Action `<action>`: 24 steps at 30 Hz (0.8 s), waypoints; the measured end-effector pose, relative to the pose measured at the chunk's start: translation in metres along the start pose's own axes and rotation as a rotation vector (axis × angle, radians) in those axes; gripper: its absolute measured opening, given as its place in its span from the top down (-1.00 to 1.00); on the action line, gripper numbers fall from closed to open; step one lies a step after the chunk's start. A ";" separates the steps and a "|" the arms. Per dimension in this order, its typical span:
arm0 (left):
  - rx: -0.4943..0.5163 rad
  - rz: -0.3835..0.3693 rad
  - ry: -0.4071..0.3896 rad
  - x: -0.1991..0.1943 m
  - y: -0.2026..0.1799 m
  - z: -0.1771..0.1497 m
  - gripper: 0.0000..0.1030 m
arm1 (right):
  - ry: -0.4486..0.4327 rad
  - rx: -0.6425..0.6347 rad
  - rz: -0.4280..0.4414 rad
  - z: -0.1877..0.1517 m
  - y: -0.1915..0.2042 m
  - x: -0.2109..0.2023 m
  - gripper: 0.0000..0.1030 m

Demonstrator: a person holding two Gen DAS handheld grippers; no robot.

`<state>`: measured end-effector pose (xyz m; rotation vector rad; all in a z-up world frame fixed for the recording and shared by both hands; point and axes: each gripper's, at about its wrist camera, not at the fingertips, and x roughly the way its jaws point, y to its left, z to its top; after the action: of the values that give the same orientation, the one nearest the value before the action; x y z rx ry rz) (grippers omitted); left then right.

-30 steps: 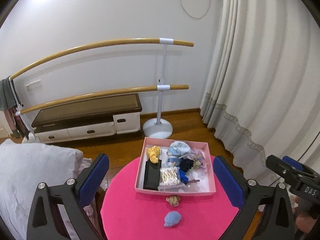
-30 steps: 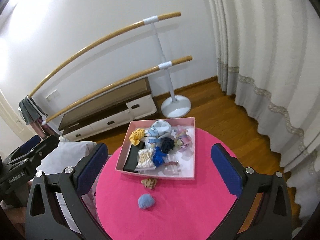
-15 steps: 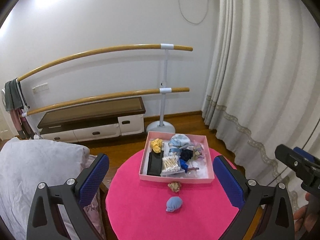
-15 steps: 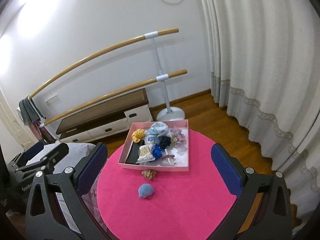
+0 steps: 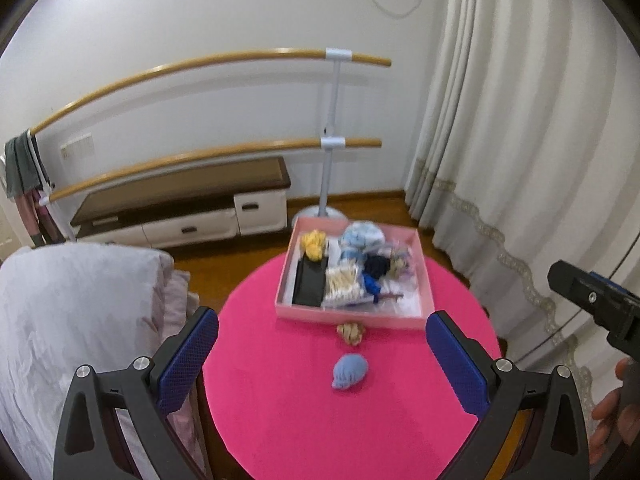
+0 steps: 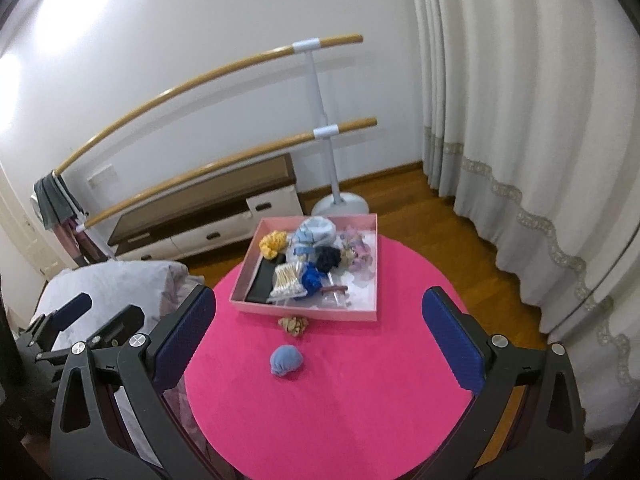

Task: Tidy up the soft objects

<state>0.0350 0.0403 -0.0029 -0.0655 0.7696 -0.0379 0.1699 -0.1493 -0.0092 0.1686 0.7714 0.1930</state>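
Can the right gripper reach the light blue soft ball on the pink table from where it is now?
Probably yes. The right gripper is open and empty, and the blue ball lies alone on the pink table, with nothing between them.

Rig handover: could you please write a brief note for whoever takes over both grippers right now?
Left gripper: open, empty, above the table's near edge.
Right gripper: open, empty, likewise.
Pink box at the far side of the pink table already holds several soft items.
Left: beige scrunchie just outside the box's front wall, blue scrunchie nearer, both on the table.
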 end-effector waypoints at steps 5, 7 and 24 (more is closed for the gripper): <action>0.004 -0.002 0.067 0.032 -0.005 0.000 -1.00 | 0.070 -0.015 -0.006 -0.012 -0.005 0.027 -1.00; 0.006 -0.008 0.102 0.050 -0.009 -0.003 -1.00 | 0.093 -0.019 -0.010 -0.017 -0.007 0.038 -1.00; 0.032 -0.007 0.342 0.261 -0.032 -0.050 -1.00 | 0.256 -0.005 -0.040 -0.056 -0.037 0.123 -1.00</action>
<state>0.1872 -0.0088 -0.2181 -0.0318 1.1107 -0.0694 0.2208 -0.1517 -0.1400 0.1246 1.0282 0.1811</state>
